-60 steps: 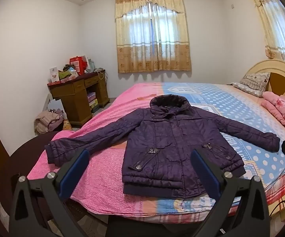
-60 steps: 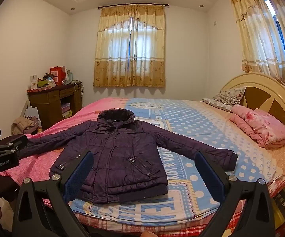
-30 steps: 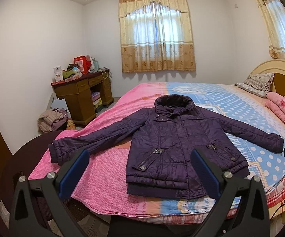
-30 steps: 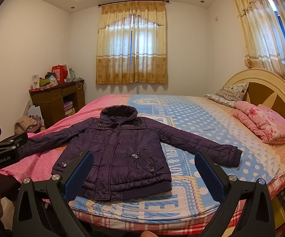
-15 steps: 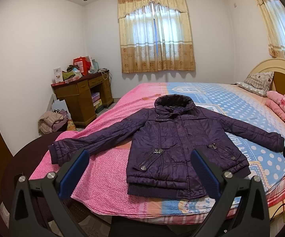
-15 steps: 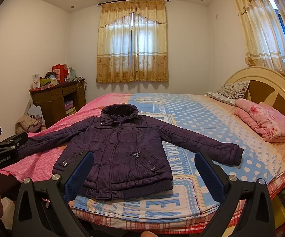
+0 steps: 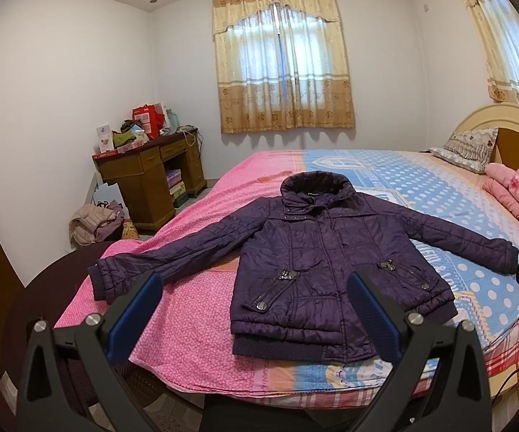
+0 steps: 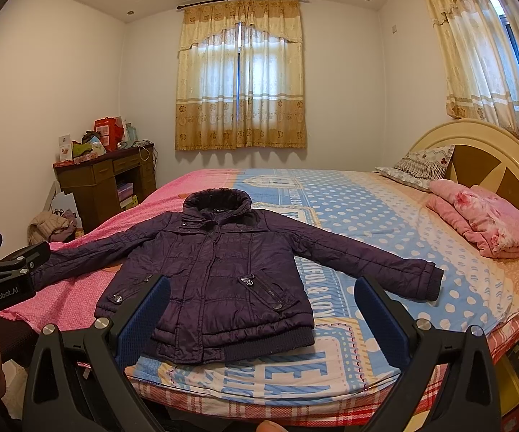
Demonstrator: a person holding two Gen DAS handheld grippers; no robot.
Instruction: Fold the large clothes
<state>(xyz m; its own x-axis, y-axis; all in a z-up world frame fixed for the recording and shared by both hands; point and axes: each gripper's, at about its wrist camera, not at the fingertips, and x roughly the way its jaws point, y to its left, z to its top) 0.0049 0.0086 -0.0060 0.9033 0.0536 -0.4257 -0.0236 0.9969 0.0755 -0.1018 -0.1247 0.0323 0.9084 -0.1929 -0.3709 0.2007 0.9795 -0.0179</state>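
A dark purple quilted jacket (image 7: 324, 259) lies flat, front up, on the bed with both sleeves spread out; it also shows in the right wrist view (image 8: 216, 270). Its hem is near the bed's front edge and its collar points toward the window. My left gripper (image 7: 254, 307) is open and empty, held in front of the bed short of the hem. My right gripper (image 8: 261, 311) is open and empty, also short of the hem. The left gripper (image 8: 3, 270) shows at the left edge of the right wrist view.
The bed (image 8: 385, 223) has a pink and blue sheet, a folded pink blanket (image 8: 482, 223) and a pillow (image 8: 417, 167) by the headboard. A wooden desk (image 7: 147, 183) with clutter stands at the left wall, with clothes (image 7: 93, 221) on the floor.
Both views have shifted slightly; the jacket sits a little higher and to the right in the frames. The jacket itself has not moved and both grippers stay open.
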